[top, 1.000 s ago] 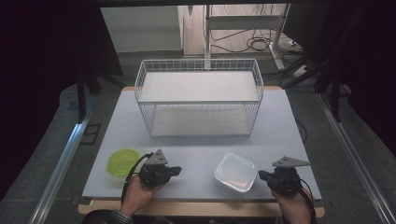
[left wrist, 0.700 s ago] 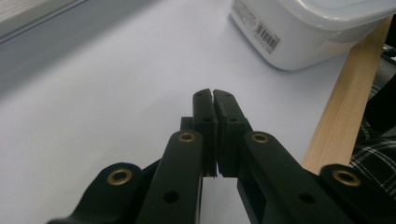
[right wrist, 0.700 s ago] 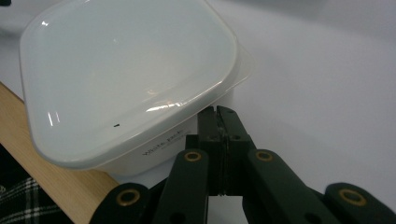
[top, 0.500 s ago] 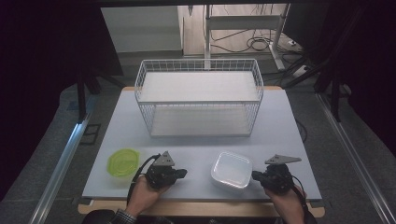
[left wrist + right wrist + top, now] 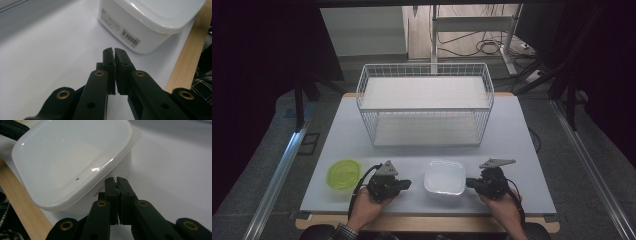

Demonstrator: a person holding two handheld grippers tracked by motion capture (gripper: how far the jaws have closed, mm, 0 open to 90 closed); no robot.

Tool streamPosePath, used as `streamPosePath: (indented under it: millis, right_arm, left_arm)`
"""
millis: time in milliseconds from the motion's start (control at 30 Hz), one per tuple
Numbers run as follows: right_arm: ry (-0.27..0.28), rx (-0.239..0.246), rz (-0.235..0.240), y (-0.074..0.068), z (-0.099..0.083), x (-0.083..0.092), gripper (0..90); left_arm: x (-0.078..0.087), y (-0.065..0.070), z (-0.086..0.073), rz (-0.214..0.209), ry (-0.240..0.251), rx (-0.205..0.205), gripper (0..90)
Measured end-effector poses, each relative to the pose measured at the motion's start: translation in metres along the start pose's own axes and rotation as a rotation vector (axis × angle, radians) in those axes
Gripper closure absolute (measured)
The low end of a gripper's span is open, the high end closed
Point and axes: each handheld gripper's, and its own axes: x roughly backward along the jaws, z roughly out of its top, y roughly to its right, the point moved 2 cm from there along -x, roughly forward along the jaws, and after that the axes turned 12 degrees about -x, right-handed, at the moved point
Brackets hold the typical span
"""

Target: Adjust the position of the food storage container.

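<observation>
The right gripper (image 5: 471,183), jaws closed and empty, has slid in to stand just beside the white lidded container (image 5: 444,178), which lies between it and the closed, empty left gripper (image 5: 408,184), suggesting a two-sided approach.

far centre: wire basket (image 5: 424,107) on tabletop (image 5: 517,135) | near centre: lidded container (image 5: 444,178) — between left gripper (image 5: 408,184) and right gripper (image 5: 468,183) | near left: bowl (image 5: 343,173)
</observation>
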Motion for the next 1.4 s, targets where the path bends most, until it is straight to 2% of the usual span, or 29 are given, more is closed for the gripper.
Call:
streamPosePath:
  millis: [67,267,367,467,567,667,733,767,933,1033,1067,1100,1133,1200,1300,1400]
  right_arm:
    - [-0.007,-0.006,0.022,-0.002,0.002,-0.005,86.6]
    - [-0.016,0.027,0.041,-0.013,0.013,-0.020,86.6]
    - [-0.024,0.041,0.059,-0.019,0.019,-0.025,86.6]
    - [-0.044,0.065,0.051,-0.024,0.027,-0.031,87.6]
    - [-0.049,0.067,0.051,-0.025,0.029,-0.033,88.3]
    - [-0.049,0.074,0.045,-0.028,0.028,-0.035,88.3]
    - [-0.053,0.075,0.055,-0.031,0.027,-0.036,88.6]
    - [-0.045,0.083,0.038,-0.034,0.026,-0.036,88.7]
    - [-0.041,0.085,0.045,-0.035,0.024,-0.037,88.5]
    - [-0.037,0.107,0.032,-0.035,0.022,-0.038,84.2]
    - [-0.034,0.120,0.022,-0.035,0.022,-0.037,82.6]
    - [-0.010,0.162,-0.024,-0.034,0.022,-0.034,78.1]
    - [-0.010,0.162,-0.024,-0.034,0.022,-0.034,78.1]
    - [0.017,0.206,-0.057,-0.031,0.023,-0.029,70.5]
    - [0.054,0.224,-0.053,-0.027,0.022,-0.022,57.2]
    - [0.074,0.222,-0.048,-0.024,0.020,-0.017,47.0]
  left_arm:
    - [0.001,-0.001,-0.001,0.008,-0.001,0.003,87.9]
    - [0.005,-0.007,-0.003,0.033,-0.005,0.024,88.2]
    - [0.006,-0.011,-0.005,0.040,-0.028,0.025,87.9]
    - [0.007,-0.013,-0.006,0.041,-0.039,0.029,87.8]
    - [0.006,-0.014,-0.005,0.045,-0.040,0.030,87.8]
    - [0.003,-0.013,-0.003,0.039,-0.040,0.026,87.8]
    - [0.001,-0.011,-0.002,0.047,-0.047,0.018,88.5]
    - [0.001,-0.011,-0.001,0.060,-0.053,0.012,88.7]
    - [0.003,-0.013,-0.003,0.057,-0.051,0.017,87.9]
    - [0.008,-0.015,-0.005,0.073,-0.053,0.014,86.5]
    - [0.011,-0.016,-0.006,0.081,-0.052,0.019,85.2]
    - [0.015,-0.017,-0.008,0.092,-0.047,0.020,80.0]
    - [0.019,-0.018,-0.010,0.104,-0.042,0.025,80.0]
    - [0.027,-0.019,-0.013,0.136,-0.031,0.028,71.5]
    - [0.039,-0.019,-0.017,0.158,-0.003,0.015,53.4]
    - [0.048,-0.017,-0.020,0.185,0.023,-0.012,40.3]
